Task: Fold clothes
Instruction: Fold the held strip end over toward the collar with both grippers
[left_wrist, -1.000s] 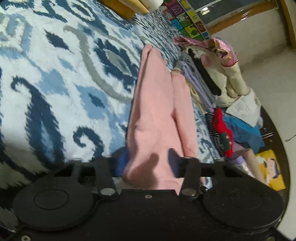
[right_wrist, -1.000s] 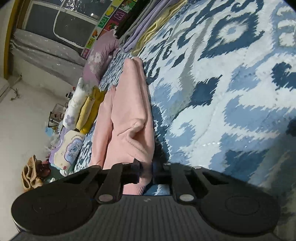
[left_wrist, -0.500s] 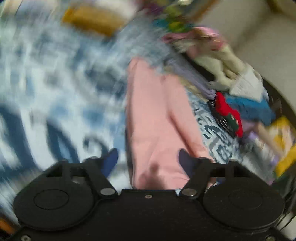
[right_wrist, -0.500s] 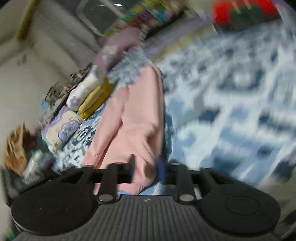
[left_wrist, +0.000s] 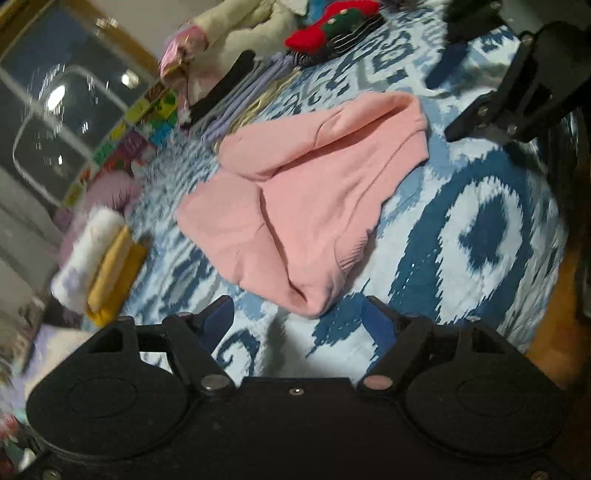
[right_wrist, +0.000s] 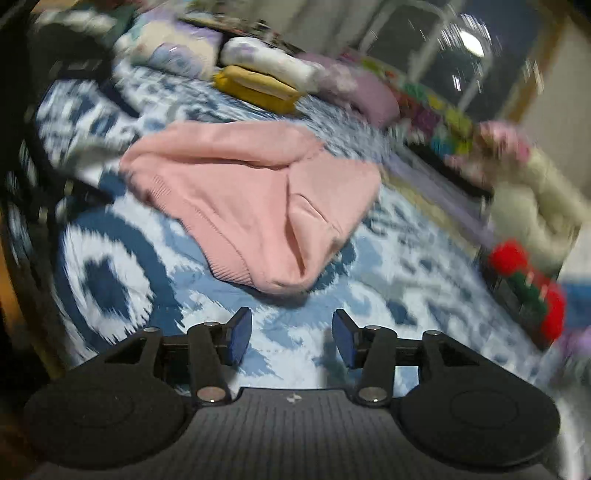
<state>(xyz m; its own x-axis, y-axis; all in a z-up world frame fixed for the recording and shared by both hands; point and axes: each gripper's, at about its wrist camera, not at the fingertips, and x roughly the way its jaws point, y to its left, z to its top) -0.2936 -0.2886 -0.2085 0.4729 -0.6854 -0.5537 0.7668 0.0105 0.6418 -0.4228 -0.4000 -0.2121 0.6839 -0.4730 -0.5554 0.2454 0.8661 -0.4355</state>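
Observation:
A pink sweater (left_wrist: 310, 199) lies folded into a compact bundle on the blue and white patterned bedspread (left_wrist: 480, 236). It also shows in the right wrist view (right_wrist: 251, 199). My left gripper (left_wrist: 301, 325) is open and empty, just short of the sweater's near edge. My right gripper (right_wrist: 291, 338) is open and empty, a little back from the sweater. The right gripper also shows at the upper right of the left wrist view (left_wrist: 513, 96).
A pile of clothes with a red and green piece (left_wrist: 328, 29) and a cream garment (left_wrist: 243, 29) lies beyond the sweater. Folded yellow (left_wrist: 114, 273) and white items (left_wrist: 85, 258) lie at the left. A purple cushion (right_wrist: 369, 96) lies at the bed's far side.
Both grippers have let go of the pink sweater and pulled back and up. The right gripper was shut on its edge a second ago. The sweater now lies as a shorter bundle.

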